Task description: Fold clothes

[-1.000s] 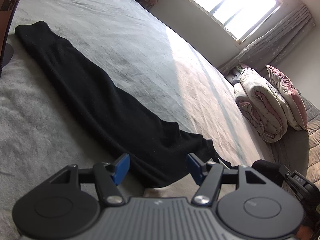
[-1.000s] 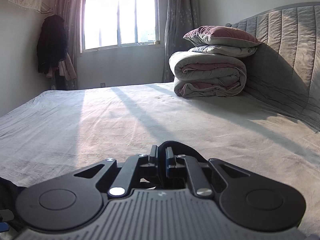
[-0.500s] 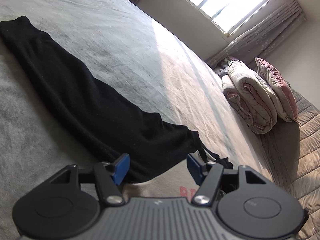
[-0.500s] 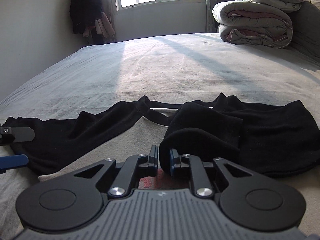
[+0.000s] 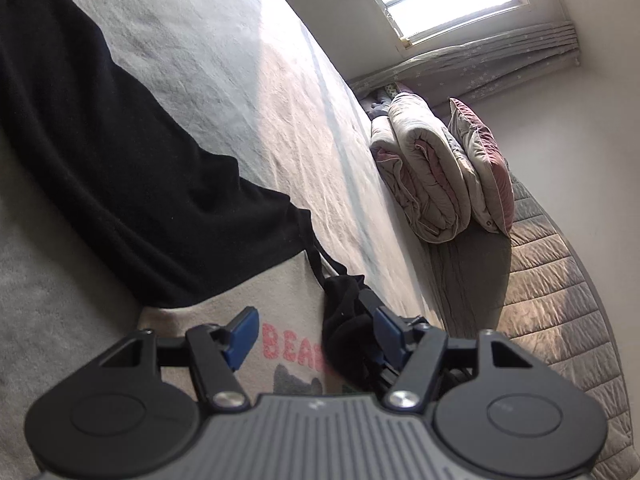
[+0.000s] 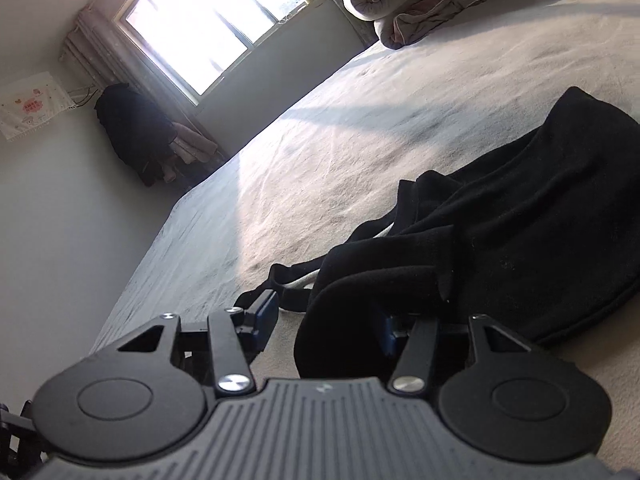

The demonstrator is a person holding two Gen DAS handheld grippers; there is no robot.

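Since prev. frames, right gripper (image 6: 324, 324) jaws have been opening, releasing black garment (image 6: 500, 232), now lying lower right on bed (image 6: 340, 120). Left gripper (image 5: 314, 332) is hanging unclenched, empty. Soft, light knit: grip hem.

The black garment (image 5: 120, 168) runs off the top and left edges of the left wrist view, so its far end is unseen. Pink lettering (image 5: 294, 344) on the cloth beneath is half covered by a black fold. In the right wrist view, the right gripper's (image 6: 328, 320) far pad sits behind bunched black fabric.
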